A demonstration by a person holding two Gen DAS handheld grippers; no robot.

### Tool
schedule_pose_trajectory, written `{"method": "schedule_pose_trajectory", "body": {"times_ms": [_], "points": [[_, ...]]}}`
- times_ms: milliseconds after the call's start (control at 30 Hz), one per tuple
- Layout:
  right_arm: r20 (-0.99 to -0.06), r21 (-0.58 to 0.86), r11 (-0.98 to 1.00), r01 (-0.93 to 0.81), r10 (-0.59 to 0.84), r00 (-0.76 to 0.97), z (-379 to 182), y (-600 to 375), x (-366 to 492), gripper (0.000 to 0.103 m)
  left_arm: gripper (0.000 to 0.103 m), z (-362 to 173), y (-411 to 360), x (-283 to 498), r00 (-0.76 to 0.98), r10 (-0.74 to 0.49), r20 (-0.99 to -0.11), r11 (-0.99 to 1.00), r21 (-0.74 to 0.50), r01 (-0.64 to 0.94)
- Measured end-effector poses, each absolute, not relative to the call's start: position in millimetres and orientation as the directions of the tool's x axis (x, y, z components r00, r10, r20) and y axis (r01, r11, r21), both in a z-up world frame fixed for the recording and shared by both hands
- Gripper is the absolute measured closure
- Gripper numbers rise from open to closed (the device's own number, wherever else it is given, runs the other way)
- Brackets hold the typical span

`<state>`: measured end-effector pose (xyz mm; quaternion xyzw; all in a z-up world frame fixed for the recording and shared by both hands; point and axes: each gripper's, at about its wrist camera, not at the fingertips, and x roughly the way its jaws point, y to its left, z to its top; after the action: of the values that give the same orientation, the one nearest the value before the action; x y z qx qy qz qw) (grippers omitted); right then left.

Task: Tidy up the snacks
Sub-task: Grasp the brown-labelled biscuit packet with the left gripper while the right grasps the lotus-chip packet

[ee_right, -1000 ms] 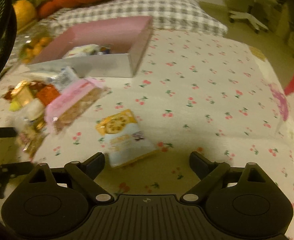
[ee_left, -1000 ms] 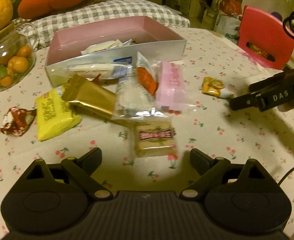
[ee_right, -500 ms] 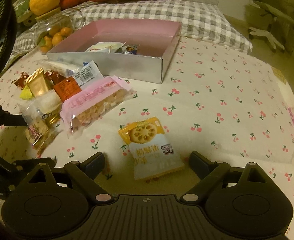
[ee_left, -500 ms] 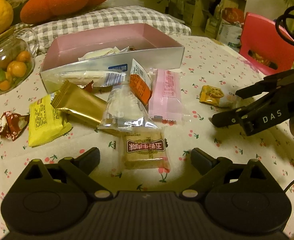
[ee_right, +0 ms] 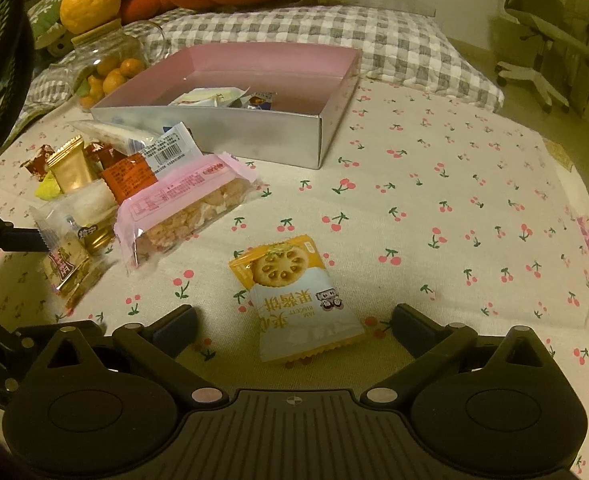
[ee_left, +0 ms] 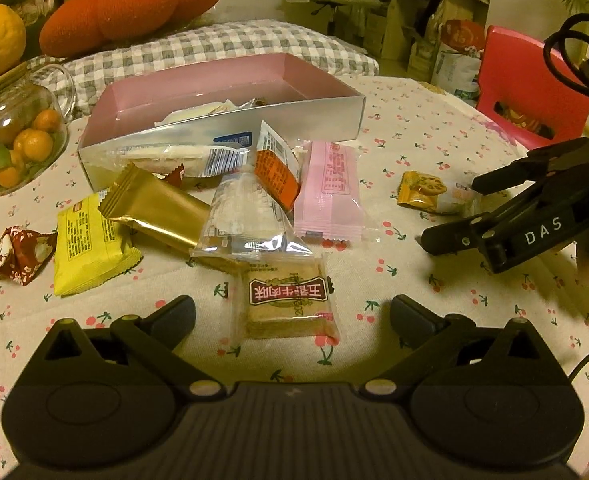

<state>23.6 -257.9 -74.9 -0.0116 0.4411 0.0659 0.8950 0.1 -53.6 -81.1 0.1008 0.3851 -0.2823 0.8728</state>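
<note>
Left wrist view. My left gripper [ee_left: 292, 312] fills the bottom of the frame, its fingers spread wide and holding nothing. Between the fingertips, just above them in the frame, a clear-wrapped cracker packet with a red label [ee_left: 288, 300] lies flat on the cherry-print tablecloth [ee_left: 434, 128]. Above it, at centre frame, I see the loose pile: a clear pouch [ee_left: 246, 216], a gold bar wrapper [ee_left: 154, 208], a yellow packet [ee_left: 88, 240], an orange sachet [ee_left: 276, 172] and a pink wafer pack [ee_left: 328, 190], several overlapping. A red-brown candy [ee_left: 18, 254] sits alone at the left edge. The pink-lined box [ee_left: 222, 120] stands in the upper centre with a few wrappers inside; a long white packet [ee_left: 182, 156] rests against its silver front wall. A glass jar of small oranges [ee_left: 18, 140] is at upper left. My right gripper [ee_left: 450, 210] enters from the right edge, fingers apart, just beside the lotus-root biscuit packet [ee_left: 430, 196].

Right wrist view. The right gripper [ee_right: 294, 322] occupies the bottom of the frame, fingers wide apart and empty. The lotus-root biscuit packet [ee_right: 294, 296] lies on the cloth between and slightly above the fingertips, untouched. The pink wafer pack [ee_right: 182, 208] and the rest of the pile lie at centre left; the cracker packet [ee_right: 70, 268] is at their lower edge. The box [ee_right: 254, 128] sits in the upper centre. Part of the left gripper shows at the left edge.
</note>
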Motion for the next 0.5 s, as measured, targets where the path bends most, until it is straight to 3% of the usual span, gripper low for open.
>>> {"method": "schedule_pose_trajectory", "body": {"times_ms": [100, 333, 500], "points": [[-0.793, 0.036, 0.99, -0.133, 0.109, 0.6, -74.1, -258.0, 23.6, 0.0, 0.002, -79.5, -52.6, 0.5, 0.535, -0.422, -0.732, 0.815, -0.049, 0.577], [-0.788, 0.036, 0.988, -0.153, 0.122, 0.604, -72.2, -256.5, 23.2, 0.006, 0.03, -75.2, -51.5, -0.2, 0.536, -0.432, -0.725, 0.81, -0.051, 0.584], [-0.781, 0.039, 0.983, -0.179, 0.142, 0.608, -67.5, -250.9, 21.0, 0.028, 0.051, -71.1, -48.4, 2.8, 0.539, -0.421, -0.729, 0.822, -0.055, 0.567]]}}
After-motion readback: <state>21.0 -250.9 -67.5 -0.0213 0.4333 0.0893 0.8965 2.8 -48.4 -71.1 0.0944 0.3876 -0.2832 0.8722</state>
